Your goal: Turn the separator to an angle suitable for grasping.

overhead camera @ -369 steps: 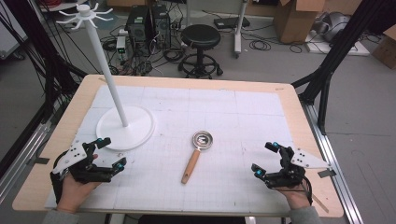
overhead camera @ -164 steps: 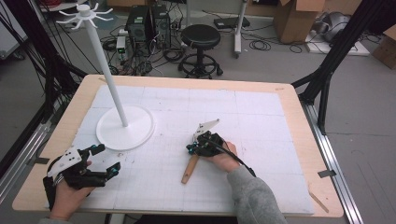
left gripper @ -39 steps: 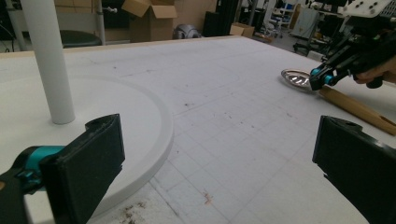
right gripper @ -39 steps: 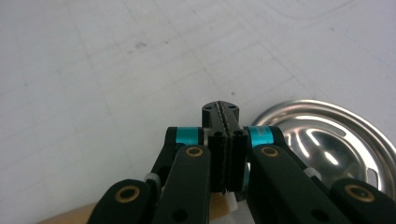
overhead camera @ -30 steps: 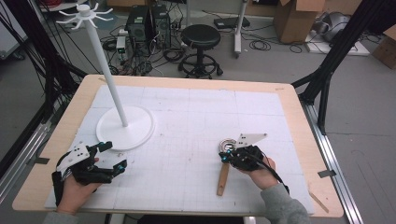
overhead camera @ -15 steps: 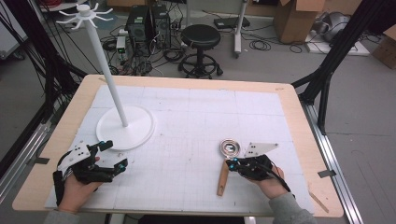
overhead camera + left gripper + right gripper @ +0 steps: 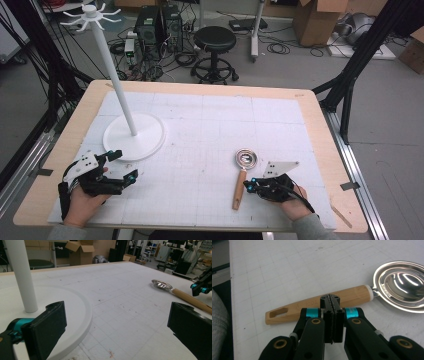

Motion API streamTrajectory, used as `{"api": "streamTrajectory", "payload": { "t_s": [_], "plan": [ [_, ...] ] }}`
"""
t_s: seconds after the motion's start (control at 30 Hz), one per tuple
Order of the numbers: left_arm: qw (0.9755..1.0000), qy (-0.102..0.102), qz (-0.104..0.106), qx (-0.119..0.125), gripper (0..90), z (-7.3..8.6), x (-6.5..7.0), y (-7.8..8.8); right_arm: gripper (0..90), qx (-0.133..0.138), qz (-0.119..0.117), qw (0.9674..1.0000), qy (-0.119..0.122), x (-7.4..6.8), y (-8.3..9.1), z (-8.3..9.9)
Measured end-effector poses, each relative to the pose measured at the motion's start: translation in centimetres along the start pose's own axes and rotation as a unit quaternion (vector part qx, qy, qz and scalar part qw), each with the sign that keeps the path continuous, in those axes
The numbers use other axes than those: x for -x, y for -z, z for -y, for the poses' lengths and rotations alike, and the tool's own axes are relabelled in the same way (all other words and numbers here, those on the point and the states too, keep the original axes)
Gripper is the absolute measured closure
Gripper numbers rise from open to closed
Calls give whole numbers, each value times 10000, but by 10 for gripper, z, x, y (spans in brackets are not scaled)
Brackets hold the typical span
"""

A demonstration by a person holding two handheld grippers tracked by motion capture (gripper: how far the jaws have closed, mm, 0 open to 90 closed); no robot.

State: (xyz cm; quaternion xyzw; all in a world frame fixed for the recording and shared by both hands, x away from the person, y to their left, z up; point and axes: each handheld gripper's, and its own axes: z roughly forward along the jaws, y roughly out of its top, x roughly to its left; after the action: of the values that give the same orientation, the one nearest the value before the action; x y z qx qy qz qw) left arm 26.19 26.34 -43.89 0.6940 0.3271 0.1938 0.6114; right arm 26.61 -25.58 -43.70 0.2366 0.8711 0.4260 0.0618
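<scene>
Moved: since the earliest picture the strainer spoon (image 7: 242,173) has gone from the middle of the worktop (image 7: 320,125) to a spot well right of the white stand (image 7: 133,134); the right tongs (image 7: 248,184), which a moment ago lay over its bowl, now sit lower, beside its wooden handle (image 7: 239,189). The left tongs (image 7: 124,165) stay near the stand's base.
Strainer spoon: lies flat on the white gridded mat (image 7: 200,130), well right of the stand; metal bowl (image 7: 246,158) toward the far edge, handle toward the person.
Right tongs: jaws pressed together with nothing between them; in the right gripper view the closed tips (image 7: 330,300) stand in front of the handle (image 7: 317,306), about midway along it. Whether the tips touch the wood cannot be told.
Left tongs: jaws wide apart, holding nothing; in the left gripper view one jaw overlaps the stand's round base (image 7: 75,312), the other stands over bare mat.
Hidden: the right tongs' own body covers part of the handle's near side in the right gripper view; the bowl (image 7: 402,287) is cut off at that view's right edge.
Cut off: the stand's pole (image 7: 22,277) leaves the top of the left gripper view; both forearms run off the bottom of the high view.
Hard to make out: the stamped lettering on the bowl's rim and the handle is too small to read.
</scene>
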Motion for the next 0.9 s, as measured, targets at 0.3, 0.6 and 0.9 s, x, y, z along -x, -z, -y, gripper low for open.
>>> {"api": "streamTrajectory", "payload": {
  "t_s": [0.3,0.6,0.9],
  "plan": [
    [10000,10,14,-4,27,0,1,-1,900,-209,-171,9996,114,-7,-4,5],
    [10000,-2,6,-25,27,0,1,-1,900,-288,-311,9990,145,-11,-10,6],
    [10000,-12,8,-45,27,0,2,0,900,-263,-313,9990,182,-13,-16,2]
  ]
}}
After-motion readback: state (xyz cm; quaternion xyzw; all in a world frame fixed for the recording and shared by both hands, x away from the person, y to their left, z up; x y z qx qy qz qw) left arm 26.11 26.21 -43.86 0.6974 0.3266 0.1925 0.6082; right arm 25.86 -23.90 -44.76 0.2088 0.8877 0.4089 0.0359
